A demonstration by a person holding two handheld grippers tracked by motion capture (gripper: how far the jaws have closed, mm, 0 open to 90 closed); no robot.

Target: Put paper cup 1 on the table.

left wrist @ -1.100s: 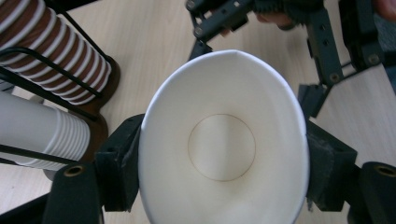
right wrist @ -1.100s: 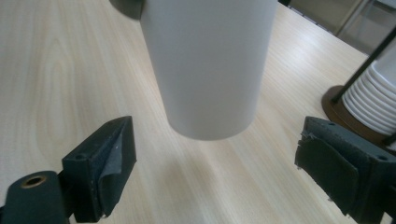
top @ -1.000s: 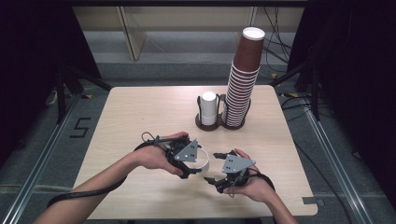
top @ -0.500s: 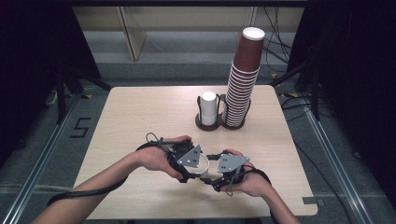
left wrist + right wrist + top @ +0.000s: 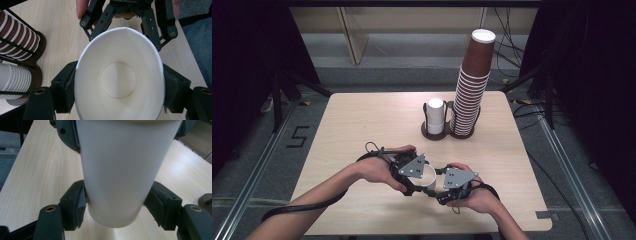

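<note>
A dark two-ring holder (image 5: pixel 447 133) stands on the far half of the pale wooden worktop (image 5: pixel 362 125), a little right of centre. Its left ring holds a short stack of white cups (image 5: pixel 435 116); its right ring holds a tall stack of brown cups (image 5: pixel 473 85) with white rims, reaching well above the white stack. In the left gripper view both stacks show at the left edge, the brown one (image 5: pixel 17 35) lying beyond the white one (image 5: pixel 13 80).

At the near edge of the worktop, between the person's two hands, a single white paper cup (image 5: pixel 428 176) is held clear of the holder and well apart from it. The cup is empty (its bare inside and round bottom seam show in the left gripper view). The left claw (image 5: pixel 411 181) pinches this white paper cup (image 5: pixel 120 80) near the rim, one pad pressed on each side, so the mouth is squeezed into an oval. The right claw (image 5: pixel 443 192) comes in from the opposite side and grips the same white paper cup (image 5: pixel 120 170) low on its wall, close to the base, with its pads touching both sides. In the right gripper view the base hangs just above the wood grain, and the left claw's black links show at the top beside the cup's upper wall.
</note>
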